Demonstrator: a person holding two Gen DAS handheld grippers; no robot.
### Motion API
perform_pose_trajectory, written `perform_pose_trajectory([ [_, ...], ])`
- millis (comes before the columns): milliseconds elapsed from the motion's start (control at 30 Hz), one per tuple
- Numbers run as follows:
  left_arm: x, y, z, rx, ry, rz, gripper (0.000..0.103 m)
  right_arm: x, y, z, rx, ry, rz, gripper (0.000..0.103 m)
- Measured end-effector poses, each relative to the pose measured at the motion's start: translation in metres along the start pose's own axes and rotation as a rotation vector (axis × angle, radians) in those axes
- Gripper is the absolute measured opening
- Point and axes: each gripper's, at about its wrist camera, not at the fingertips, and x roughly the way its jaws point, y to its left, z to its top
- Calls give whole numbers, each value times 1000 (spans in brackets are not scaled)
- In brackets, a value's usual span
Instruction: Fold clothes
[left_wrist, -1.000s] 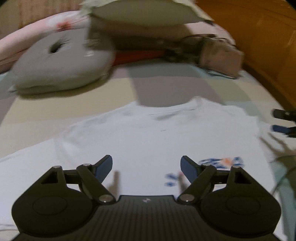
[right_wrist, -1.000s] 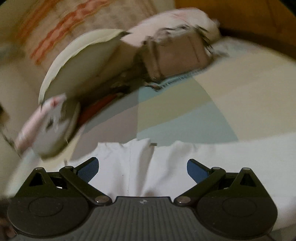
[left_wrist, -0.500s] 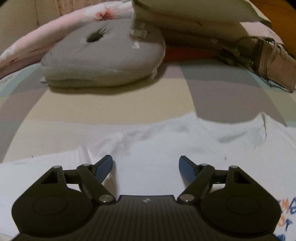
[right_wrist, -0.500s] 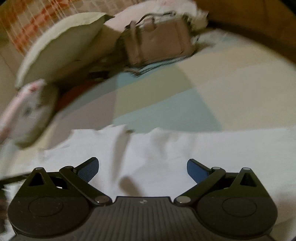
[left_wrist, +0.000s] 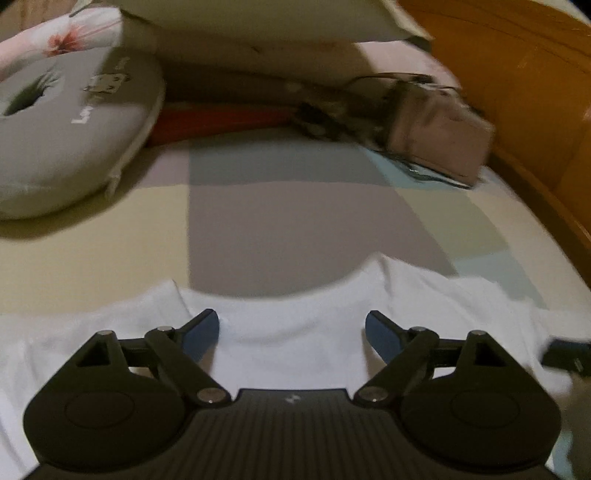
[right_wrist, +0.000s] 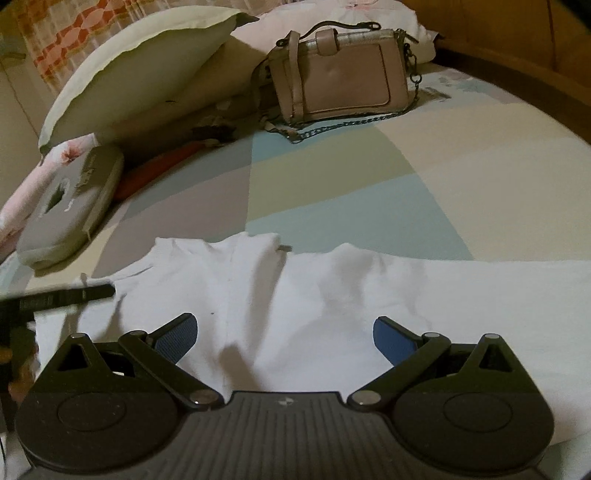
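Patchwork bedsheet (right_wrist: 332, 177), wooden bed frame (left_wrist: 517, 92), pillows (right_wrist: 140, 74), dim light

We see a patchwork bedsheet (right_wrist: 332, 177) in grey, cream, green and pale blue. At its far end a pink handbag (right_wrist: 338, 74) stands with its chain trailing beside it. A cream pillow (right_wrist: 140, 70) leans nearby, and a grey ring cushion (left_wrist: 62, 129) lies beside a red strip (left_wrist: 221, 118). An orange wooden bedframe (left_wrist: 517, 74) borders one side.
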Motion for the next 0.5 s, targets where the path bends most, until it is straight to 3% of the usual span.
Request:
perform_pose_trajectory([
  [67, 1, -1, 12, -21, 3, 15, 85, 0, 0, -1, -2, -2, -9, 103],
  [133, -6, -6, 13, -43, -15, -61, 86, -1, -1, -1, 3, 7, -12, 103],
  [233, -11, -18, 2, -24, 26, -162, 87, -3, 2, -1, 1, 10, 0, 103],
  [367, 13, -30, -5, 31, 59, -104, 87, -3, 7, -1, -23, 11, 2, 103],
  [500, 6, -36, 8, 17, 73, -23, 86, -10, 2, 1, -64, -33, -88, 103],
])
